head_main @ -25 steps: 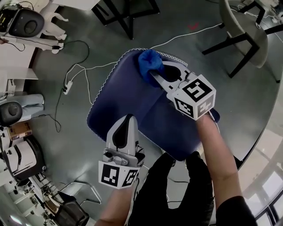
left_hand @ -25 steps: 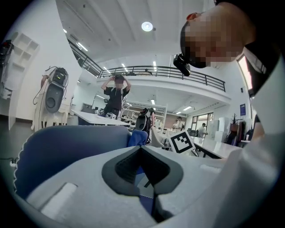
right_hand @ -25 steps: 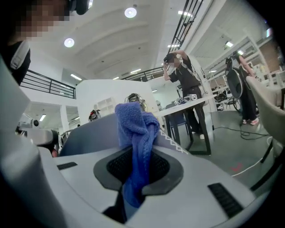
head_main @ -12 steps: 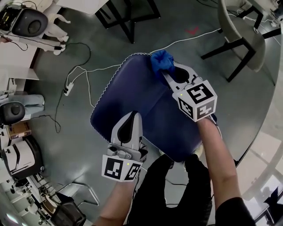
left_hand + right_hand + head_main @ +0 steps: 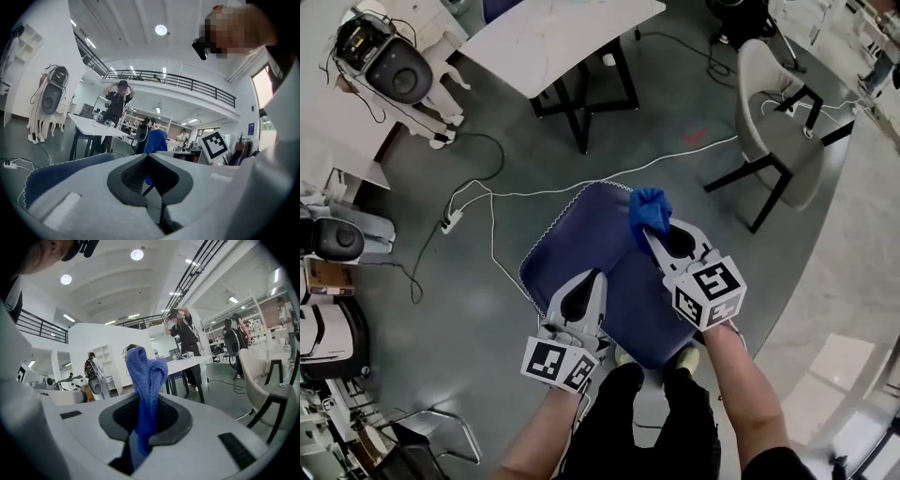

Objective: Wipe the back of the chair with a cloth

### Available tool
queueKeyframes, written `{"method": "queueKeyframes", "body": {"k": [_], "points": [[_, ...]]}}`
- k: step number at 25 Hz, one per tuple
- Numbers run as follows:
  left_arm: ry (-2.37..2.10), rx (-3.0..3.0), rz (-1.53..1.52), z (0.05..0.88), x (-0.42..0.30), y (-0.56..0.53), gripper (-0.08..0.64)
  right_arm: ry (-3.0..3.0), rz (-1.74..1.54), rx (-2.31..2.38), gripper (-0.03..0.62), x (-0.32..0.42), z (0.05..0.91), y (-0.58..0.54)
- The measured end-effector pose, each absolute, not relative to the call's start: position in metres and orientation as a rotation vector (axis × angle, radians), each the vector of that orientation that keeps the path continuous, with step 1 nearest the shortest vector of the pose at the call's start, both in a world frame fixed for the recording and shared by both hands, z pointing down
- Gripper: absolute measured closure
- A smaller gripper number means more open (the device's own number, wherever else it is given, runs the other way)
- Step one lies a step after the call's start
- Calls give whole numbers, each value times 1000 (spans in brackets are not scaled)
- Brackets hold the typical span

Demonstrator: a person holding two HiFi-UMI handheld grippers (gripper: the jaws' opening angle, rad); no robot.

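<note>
The navy chair [image 5: 581, 248] with white stitched edging lies below me, seen from above. A bright blue cloth [image 5: 650, 212] sits over its far right edge, and my right gripper [image 5: 652, 232] is shut on it. In the right gripper view the cloth [image 5: 146, 380] stands up out of the closed jaws, and no chair shows there. My left gripper [image 5: 589, 277] is shut and empty over the chair's near side. The left gripper view shows those jaws [image 5: 149, 157] closed, the chair's edge [image 5: 56, 171] to the left, and the cloth [image 5: 156, 140] beyond.
A white table [image 5: 572, 37] on black legs stands beyond the chair, and a beige chair [image 5: 773, 122] is at the upper right. White cables [image 5: 478, 202] trail over the grey floor. Robot equipment [image 5: 389, 66] lines the left side. A person [image 5: 185, 343] stands by the table.
The right gripper has carried the cloth to the right along the chair's far edge. The head view has drawn back, so chair and grippers look smaller. The left gripper stays shut.
</note>
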State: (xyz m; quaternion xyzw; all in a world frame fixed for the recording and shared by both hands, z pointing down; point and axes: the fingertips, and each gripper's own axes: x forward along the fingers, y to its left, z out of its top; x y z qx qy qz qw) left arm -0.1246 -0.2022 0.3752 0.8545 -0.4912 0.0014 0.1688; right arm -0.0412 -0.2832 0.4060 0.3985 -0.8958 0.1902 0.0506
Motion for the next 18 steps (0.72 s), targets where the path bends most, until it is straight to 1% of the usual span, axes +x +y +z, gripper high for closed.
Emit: {"method": "queueKeyframes", "body": {"k": [7,18], "points": [[-1389,2423,2,282,-108,-179,552,-2723,487,1227,528,-26,290,-225],[-1357,2512,49,176,-66,-112,552,-2774,351,1201,528,-24,177,-139]]}}
